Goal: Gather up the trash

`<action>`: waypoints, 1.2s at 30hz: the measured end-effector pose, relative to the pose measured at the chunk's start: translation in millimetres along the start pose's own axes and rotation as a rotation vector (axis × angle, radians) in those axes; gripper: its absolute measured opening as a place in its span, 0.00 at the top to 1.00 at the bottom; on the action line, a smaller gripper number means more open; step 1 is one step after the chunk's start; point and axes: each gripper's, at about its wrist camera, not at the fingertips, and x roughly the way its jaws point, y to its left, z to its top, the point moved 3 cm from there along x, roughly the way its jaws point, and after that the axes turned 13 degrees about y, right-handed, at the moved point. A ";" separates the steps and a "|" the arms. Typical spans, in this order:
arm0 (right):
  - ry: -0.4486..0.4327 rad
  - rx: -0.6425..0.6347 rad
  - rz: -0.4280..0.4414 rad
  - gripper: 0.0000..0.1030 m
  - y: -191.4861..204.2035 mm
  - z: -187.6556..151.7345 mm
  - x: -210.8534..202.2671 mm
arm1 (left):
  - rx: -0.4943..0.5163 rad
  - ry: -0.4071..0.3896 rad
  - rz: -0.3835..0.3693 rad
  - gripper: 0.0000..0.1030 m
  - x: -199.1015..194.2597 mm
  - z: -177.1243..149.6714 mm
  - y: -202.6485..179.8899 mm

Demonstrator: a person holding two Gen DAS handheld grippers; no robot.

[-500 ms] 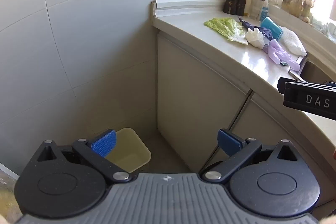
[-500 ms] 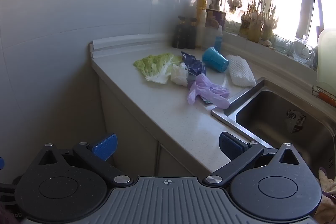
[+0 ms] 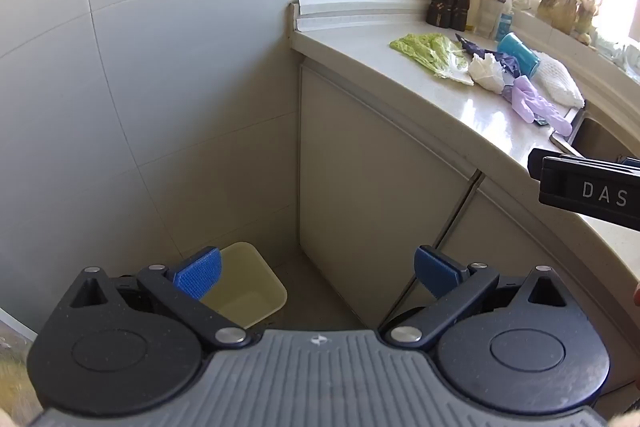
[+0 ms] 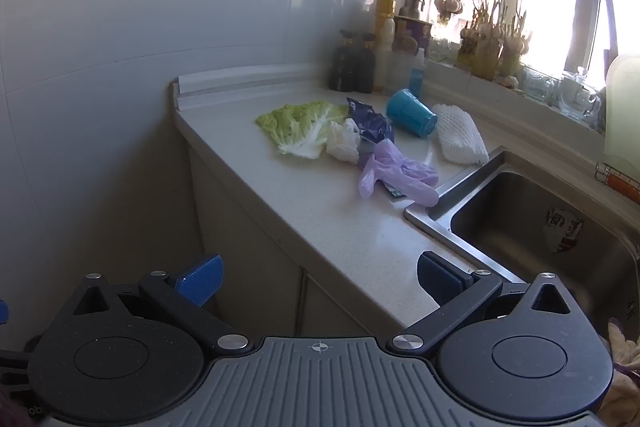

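1. Right now my left gripper is wide open with nothing between its blue pads, and it points down toward the floor by the white cupboard.
2. Down there, a pale yellow plastic bin sits on the floor near the grey tiled wall.
3. My right gripper is wide open too and holds nothing.
4. Ahead of it, the trash lies on the white stone counter: a green cabbage leaf, a crumpled white tissue, a dark blue wrapper, a purple rubber glove, a tipped blue plastic cup and a white foam net.
5. Just beside the glove is the shiny metal sink.
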 end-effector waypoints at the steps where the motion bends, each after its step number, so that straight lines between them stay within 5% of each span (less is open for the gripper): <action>1: 0.000 0.000 0.000 0.00 0.1 -0.1 0.0 | 0.000 0.000 0.000 0.00 0.0 0.0 0.0; 36: -0.001 0.000 0.003 0.00 0.2 -1.3 -2.9 | -0.010 0.005 0.000 0.00 0.5 0.3 4.4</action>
